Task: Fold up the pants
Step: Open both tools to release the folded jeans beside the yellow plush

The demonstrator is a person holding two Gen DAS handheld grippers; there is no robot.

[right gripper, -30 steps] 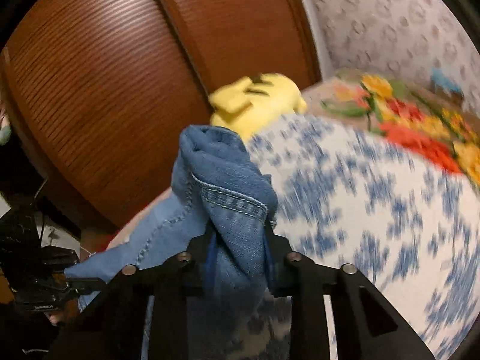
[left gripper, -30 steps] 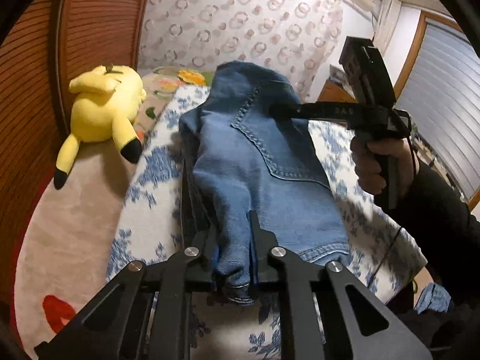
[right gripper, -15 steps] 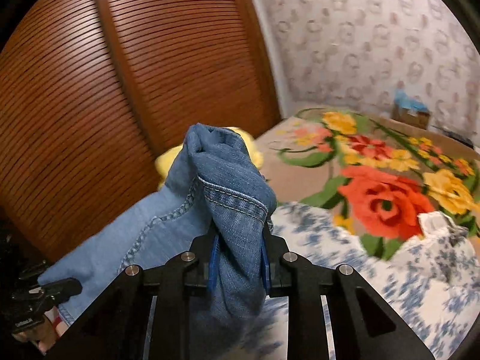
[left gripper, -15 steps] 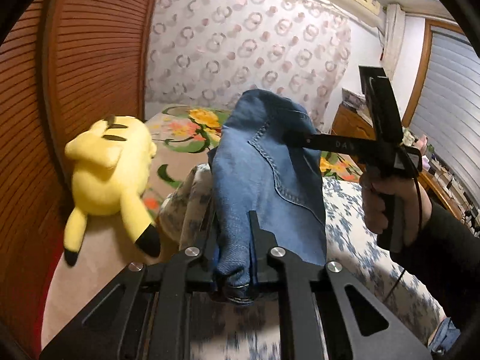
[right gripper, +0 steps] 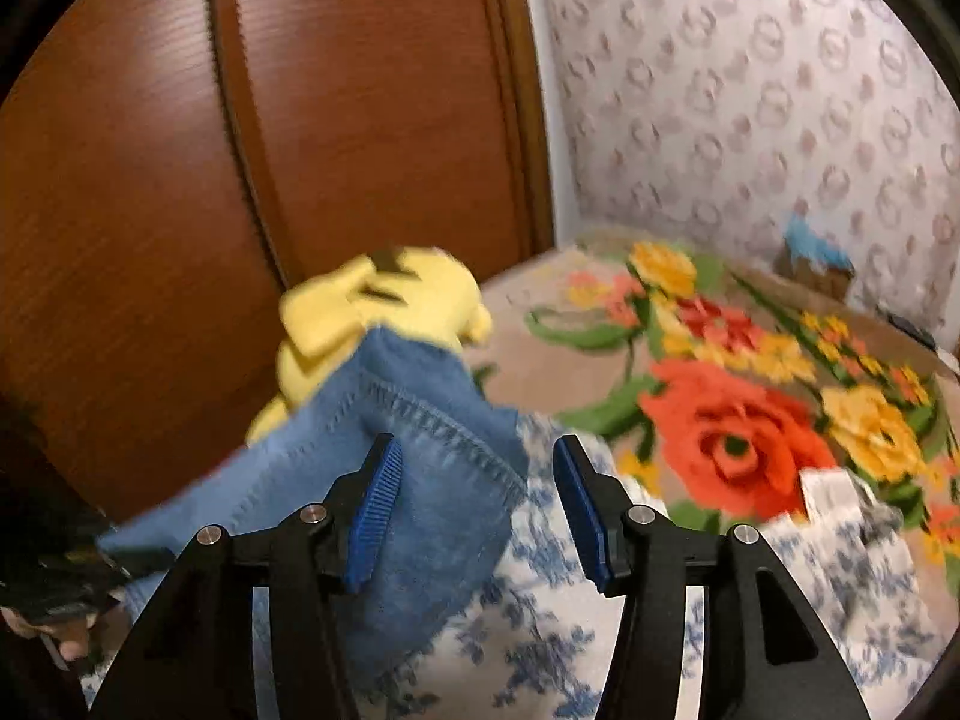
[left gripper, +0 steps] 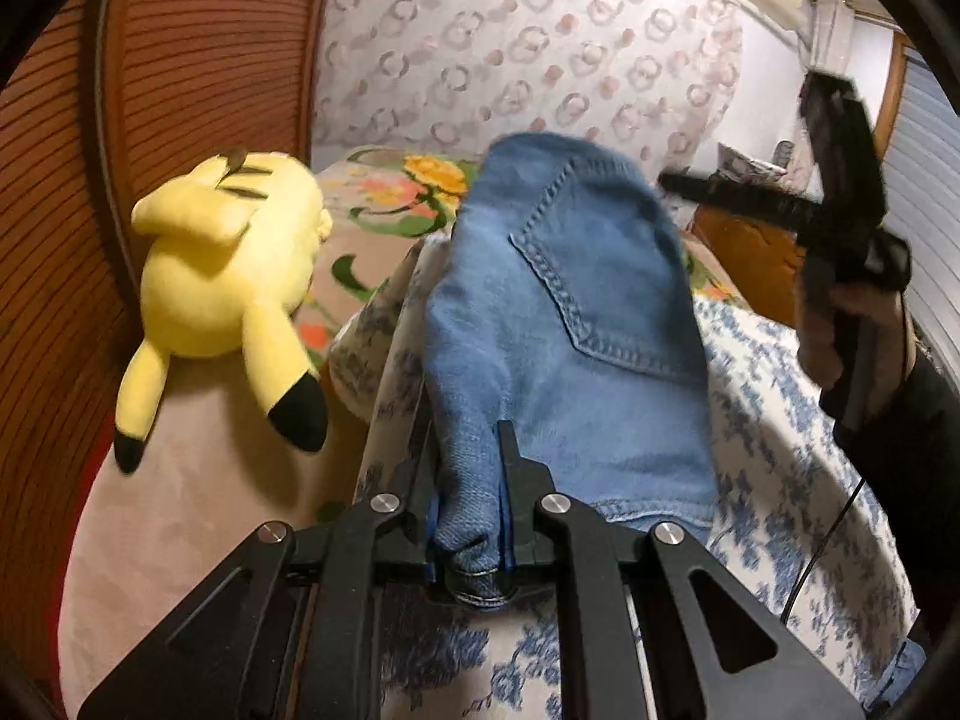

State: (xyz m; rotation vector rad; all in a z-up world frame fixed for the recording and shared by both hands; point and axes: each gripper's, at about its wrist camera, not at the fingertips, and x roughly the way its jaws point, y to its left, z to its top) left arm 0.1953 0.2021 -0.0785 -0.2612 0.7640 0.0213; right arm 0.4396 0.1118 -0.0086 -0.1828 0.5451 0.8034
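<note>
Pants (left gripper: 558, 312): blue denim, already folded into a thick bundle, draped over the blue-flowered quilt (left gripper: 780, 420) on the bed, back pocket facing up. Left gripper (left gripper: 471, 504) jaws closed on a bunched edge of the denim. Right gripper (right gripper: 474, 510) jaws wide apart; the stitched hem sits against the left pad, nothing clamped. Judgement: the fabric is heavy, limp but thick; it holds creases and sags when lifted. Best gripped at seams or hem. Yellow plush toy (left gripper: 222, 276) lies just beside the bundle.
</note>
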